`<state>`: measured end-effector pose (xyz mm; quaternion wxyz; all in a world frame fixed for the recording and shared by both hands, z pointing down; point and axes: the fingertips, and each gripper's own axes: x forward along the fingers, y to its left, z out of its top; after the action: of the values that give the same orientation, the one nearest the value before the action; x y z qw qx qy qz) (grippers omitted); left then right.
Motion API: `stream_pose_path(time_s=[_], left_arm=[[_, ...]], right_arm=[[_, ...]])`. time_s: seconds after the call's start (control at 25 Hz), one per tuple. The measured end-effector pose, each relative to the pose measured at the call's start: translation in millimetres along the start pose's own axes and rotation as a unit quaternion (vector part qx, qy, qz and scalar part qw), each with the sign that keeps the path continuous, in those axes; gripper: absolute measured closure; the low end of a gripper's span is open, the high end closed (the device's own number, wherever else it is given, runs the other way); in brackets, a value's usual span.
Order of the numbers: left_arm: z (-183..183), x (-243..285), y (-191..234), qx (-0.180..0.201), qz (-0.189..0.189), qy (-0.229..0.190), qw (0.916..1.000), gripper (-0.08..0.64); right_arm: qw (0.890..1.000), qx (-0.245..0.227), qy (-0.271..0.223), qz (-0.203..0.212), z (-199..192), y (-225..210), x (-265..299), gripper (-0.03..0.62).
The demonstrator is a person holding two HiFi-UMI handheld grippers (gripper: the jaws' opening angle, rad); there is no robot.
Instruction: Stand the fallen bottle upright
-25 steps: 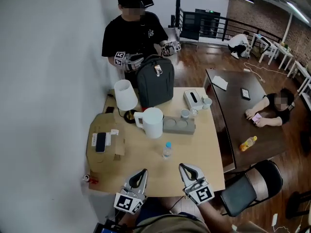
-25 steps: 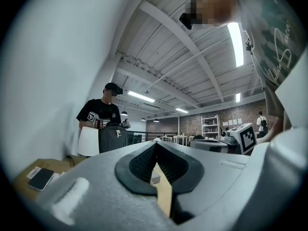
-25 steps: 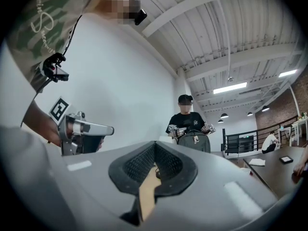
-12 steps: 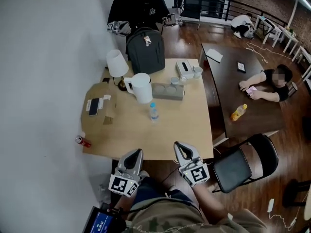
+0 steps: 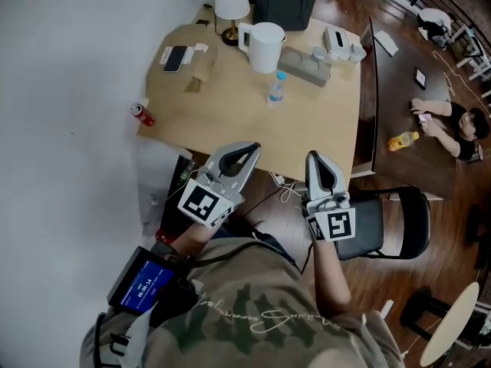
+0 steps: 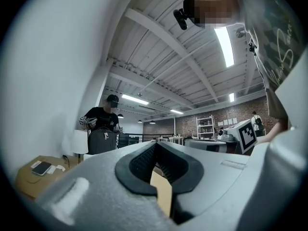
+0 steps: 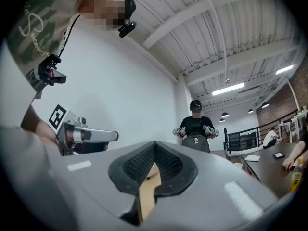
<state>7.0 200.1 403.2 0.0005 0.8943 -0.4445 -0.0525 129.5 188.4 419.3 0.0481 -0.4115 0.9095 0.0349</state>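
At the left edge of the pale wooden tabletop [image 5: 230, 113] a red can [image 5: 141, 114] lies on its side, with a flat dark phone [image 5: 176, 57] beyond it. I hold my left gripper [image 5: 247, 150] by the near edge, its ribbed black fingers [image 6: 140, 164] pressed together on nothing. Past it stands a smooth white jug [image 5: 265, 37], and near that the bottle [image 5: 276, 89], clear plastic with a blue cap, upright mid-tabletop. My right gripper [image 5: 314, 159] is likewise closed and empty. Far right, an orange bottle [image 5: 402, 139] sits on a dark table [image 5: 399, 90].
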Motion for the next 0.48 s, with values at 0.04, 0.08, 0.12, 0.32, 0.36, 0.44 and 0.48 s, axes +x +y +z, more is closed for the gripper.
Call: stream_pose_path(time_s=[0.04,0.08,0.12,0.32,0.36,0.44,0.48], left_arm=[[-0.8,-5.2,0.3,-0.001,0.0,0.0,1.0,0.558],[-1.6,-10.9,3.1,-0.004,0.004,0.0,1.0,0.558],[-1.8,-16.6,7.4,-0.007,0.01,0.0,0.9999,0.558],[2.6,-25.9,22.2,-0.001,0.01,0.002,0.9999,0.558],[3.6,-26.3,24.4,-0.001,0.009,0.002,1.0,0.558],[5.9,-27.9,30.6,-0.003,0.013,0.001,0.9999,0.558],[7.4,-28.7,34.3,-0.004,0.018,0.0,0.9998,0.558]], right_arm=[[1.0,0.0,0.002,-0.002,-3.2,4.3,-0.5,0.591],[1.0,0.001,0.005,-0.002,-7.1,8.8,1.2,0.591],[1.0,0.004,0.009,0.001,-10.9,13.3,4.7,0.591],[1.0,0.001,0.012,-0.001,-11.6,25.6,17.7,0.591],[1.0,-0.001,0.01,0.0,-9.4,27.4,19.7,0.591],[1.0,-0.003,0.009,-0.002,-5.6,28.6,24.0,0.591],[1.0,-0.004,0.011,-0.006,-4.3,27.6,26.0,0.591]])
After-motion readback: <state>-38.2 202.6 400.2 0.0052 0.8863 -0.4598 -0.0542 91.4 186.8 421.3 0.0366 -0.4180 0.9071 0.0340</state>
